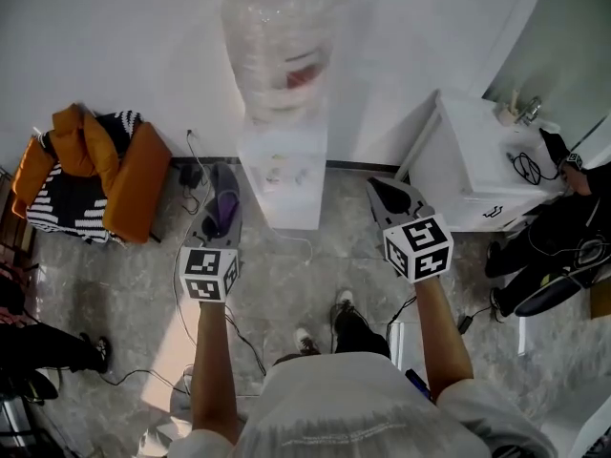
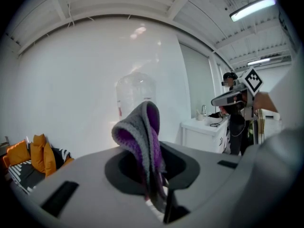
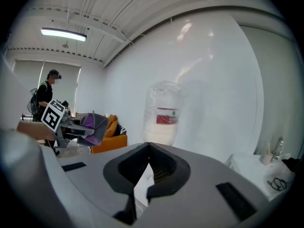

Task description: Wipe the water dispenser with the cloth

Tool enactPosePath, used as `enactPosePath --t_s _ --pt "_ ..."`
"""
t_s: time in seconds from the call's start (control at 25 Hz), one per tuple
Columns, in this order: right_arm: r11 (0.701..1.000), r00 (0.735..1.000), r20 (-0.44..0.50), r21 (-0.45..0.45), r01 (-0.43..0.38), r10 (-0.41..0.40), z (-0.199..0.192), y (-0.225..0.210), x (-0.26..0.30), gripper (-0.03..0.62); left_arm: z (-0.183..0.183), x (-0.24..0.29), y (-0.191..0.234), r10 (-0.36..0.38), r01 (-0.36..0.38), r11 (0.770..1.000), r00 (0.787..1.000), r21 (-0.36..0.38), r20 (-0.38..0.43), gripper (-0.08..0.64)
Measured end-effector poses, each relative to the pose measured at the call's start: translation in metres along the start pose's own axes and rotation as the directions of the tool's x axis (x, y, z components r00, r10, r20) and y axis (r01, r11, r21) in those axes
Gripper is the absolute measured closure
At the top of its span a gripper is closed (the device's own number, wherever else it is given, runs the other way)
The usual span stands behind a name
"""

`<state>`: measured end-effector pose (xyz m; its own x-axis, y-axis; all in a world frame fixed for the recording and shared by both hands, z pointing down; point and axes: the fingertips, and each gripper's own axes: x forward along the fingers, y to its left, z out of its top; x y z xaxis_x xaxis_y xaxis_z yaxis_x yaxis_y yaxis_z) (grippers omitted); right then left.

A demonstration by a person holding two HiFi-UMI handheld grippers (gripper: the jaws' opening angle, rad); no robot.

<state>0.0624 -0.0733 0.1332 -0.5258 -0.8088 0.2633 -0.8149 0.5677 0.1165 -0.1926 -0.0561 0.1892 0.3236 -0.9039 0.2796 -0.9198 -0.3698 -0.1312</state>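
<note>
The water dispenser (image 1: 282,184) is a white cabinet against the wall, with a clear bottle (image 1: 282,46) on top. It stands straight ahead of me, between my two grippers. My left gripper (image 1: 221,216) is shut on a grey and purple cloth (image 2: 140,137), which sticks up folded between the jaws; the bottle (image 2: 135,96) shows behind it. My right gripper (image 1: 396,198) is held to the right of the dispenser's front. Its jaws meet at the tips (image 3: 148,144) with nothing in them. From the right gripper view the bottle (image 3: 164,113) is ahead and the cloth (image 3: 90,126) is at the left.
An orange jacket on a striped seat (image 1: 95,175) is at the left. A white sink cabinet (image 1: 477,165) stands right of the dispenser, with a person in black (image 1: 558,237) beside it. Cables (image 1: 191,175) run over the marble floor. Someone's shoe (image 1: 95,351) shows at the left edge.
</note>
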Motion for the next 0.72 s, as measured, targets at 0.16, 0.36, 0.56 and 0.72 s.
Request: enactPosePath --t_s 0.16,0.36,0.56,0.72 --pt "1.0 1.0 -0.03 0.004 -0.004 0.004 -0.006 -0.001 0.007 0.577 -0.004 0.002 0.001 -0.006 0.006 1.0 1.0 -0.004 -0.009 0.497" --pt "1.0 0.998 -0.051 0.016 0.023 -0.023 -0.017 0.008 0.006 0.577 -0.019 0.002 0.003 -0.038 0.038 0.999 0.999 -0.009 -0.031 0.497" --pt "1.0 0.997 -0.079 0.011 0.016 -0.015 -0.023 0.02 0.008 0.577 -0.032 0.001 0.012 -0.032 0.031 0.999 0.999 -0.038 -0.042 0.497" --pt "1.0 0.996 -0.079 -0.006 0.027 -0.027 -0.019 0.014 0.016 0.577 -0.04 0.01 0.015 -0.031 0.029 0.998 0.998 -0.056 -0.048 0.497"
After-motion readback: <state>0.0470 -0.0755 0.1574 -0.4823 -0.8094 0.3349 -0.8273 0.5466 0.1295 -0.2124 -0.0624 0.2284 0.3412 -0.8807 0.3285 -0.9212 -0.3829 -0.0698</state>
